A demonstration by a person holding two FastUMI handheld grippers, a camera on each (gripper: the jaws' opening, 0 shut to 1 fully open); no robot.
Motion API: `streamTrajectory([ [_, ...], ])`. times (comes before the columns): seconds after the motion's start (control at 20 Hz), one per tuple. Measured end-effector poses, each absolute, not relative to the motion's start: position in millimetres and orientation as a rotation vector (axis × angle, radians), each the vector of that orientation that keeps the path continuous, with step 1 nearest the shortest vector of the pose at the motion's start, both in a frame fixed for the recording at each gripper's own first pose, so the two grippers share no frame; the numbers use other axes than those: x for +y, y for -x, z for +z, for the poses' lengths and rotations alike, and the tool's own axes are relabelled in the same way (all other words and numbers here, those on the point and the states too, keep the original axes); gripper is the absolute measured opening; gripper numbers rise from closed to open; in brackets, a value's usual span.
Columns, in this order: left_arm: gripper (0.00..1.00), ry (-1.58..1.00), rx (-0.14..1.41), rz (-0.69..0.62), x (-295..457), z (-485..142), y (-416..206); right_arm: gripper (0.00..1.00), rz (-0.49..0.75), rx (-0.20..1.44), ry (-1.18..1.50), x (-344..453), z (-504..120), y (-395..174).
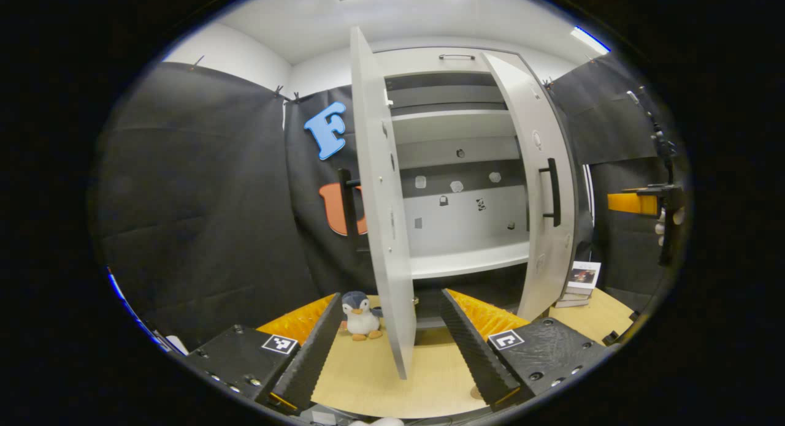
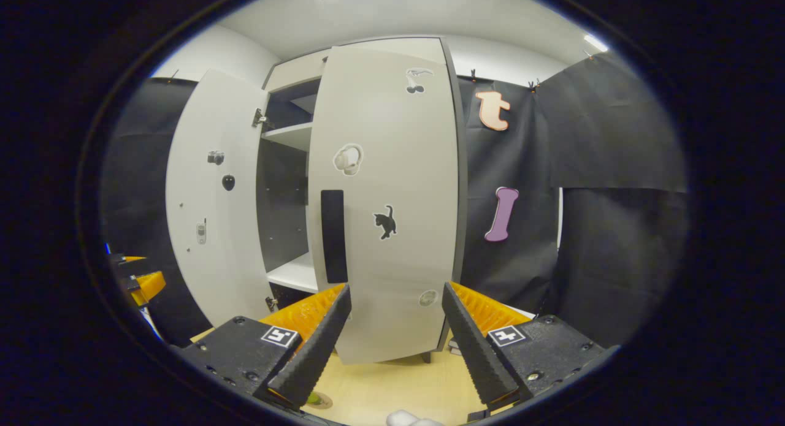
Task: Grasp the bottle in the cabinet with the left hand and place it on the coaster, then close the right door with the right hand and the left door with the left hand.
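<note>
The white cabinet stands on the wooden table with both doors swung out. Its left door faces me edge-on, just beyond my left gripper, which is open with nothing between its fingers. The right door with its dark handle stands partly open. In the right gripper view the right door shows its outer face, handle and stickers. My right gripper is open close in front of it. A small round greenish thing lies on the table by its left finger.
A penguin plush sits on the table left of the left door. Stacked books lie right of the cabinet. The right gripper shows at the far right, held by a hand. The left gripper shows at the far left beside the left door.
</note>
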State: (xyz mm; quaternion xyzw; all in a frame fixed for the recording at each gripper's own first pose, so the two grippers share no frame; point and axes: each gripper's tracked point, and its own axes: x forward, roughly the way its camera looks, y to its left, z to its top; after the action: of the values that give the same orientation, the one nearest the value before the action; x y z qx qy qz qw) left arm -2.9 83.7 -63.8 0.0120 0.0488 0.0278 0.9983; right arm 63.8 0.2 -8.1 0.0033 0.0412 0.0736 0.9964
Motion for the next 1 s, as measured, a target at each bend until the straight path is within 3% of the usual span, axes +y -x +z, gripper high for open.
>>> streamTrajectory([
  [0.5,0.97,0.015,0.057,0.14,207,-43,-75,0.98,0.033,0.135,-0.002,5,-37,-3],
  [0.8,0.99,0.02,0.048,0.082,197,-34,-111,0.98,-0.005,0.146,-0.004,4,-41,11],
  [0.9,0.97,0.022,0.051,0.039,180,-35,-113,0.99,-0.003,0.141,-0.009,3,-38,9],
  [1.0,0.88,0.009,0.033,0.034,178,-30,-116,0.98,0.005,0.141,-0.012,5,-39,8],
])
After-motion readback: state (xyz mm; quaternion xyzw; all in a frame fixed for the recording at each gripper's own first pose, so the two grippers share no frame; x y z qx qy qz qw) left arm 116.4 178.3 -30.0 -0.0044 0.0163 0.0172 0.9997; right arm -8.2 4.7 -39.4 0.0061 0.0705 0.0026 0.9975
